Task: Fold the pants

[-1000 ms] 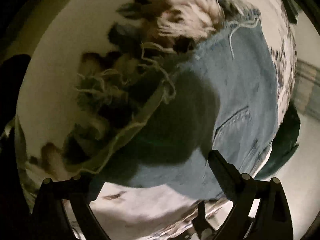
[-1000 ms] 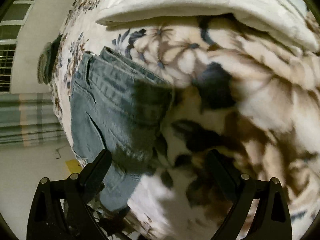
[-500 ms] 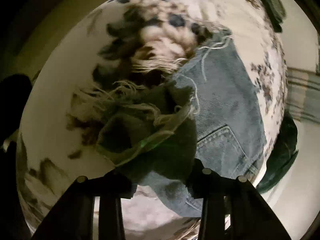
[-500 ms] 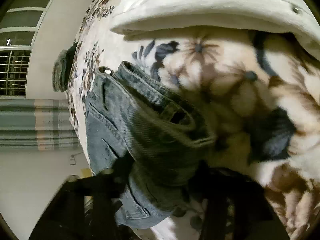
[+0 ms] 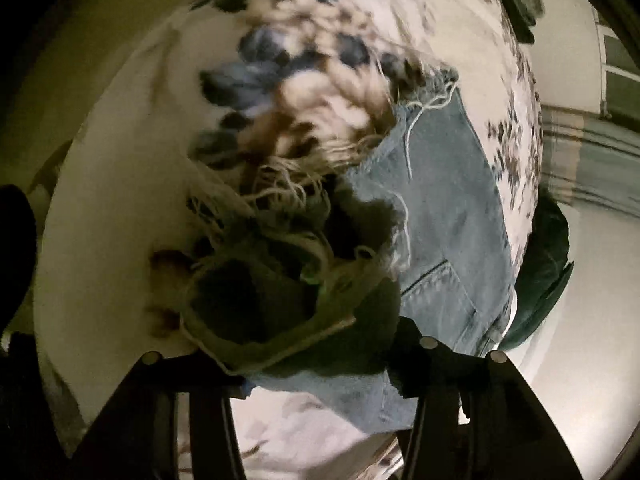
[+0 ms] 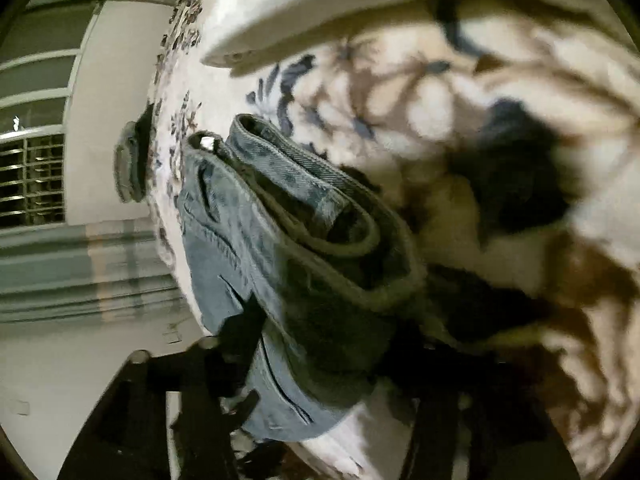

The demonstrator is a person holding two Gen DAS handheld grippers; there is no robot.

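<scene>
The frayed hem end of the pants [image 5: 440,216] is clamped in the left hand-held gripper [image 5: 316,344]; its fingers are drawn together on a bunched fold of denim, and loose white threads trail above the pinch. The rest of the garment is spread to the right of that grip on the floral blanket [image 5: 120,168], which covers the bed. The hem appears to be held up so that it can be carried over toward the other end, as a fold would require.

At the right, the waistband end of the pants [image 6: 296,216] is gripped by the right hand-held gripper [image 6: 320,364], closed on a thick roll of denim that is lifted off the blanket [image 6: 500,92]. Both ends are probably held at once so that the layers are kept aligned. A pale folded cover [image 6: 360,8] lies at the far side. No containers are seen.
</scene>
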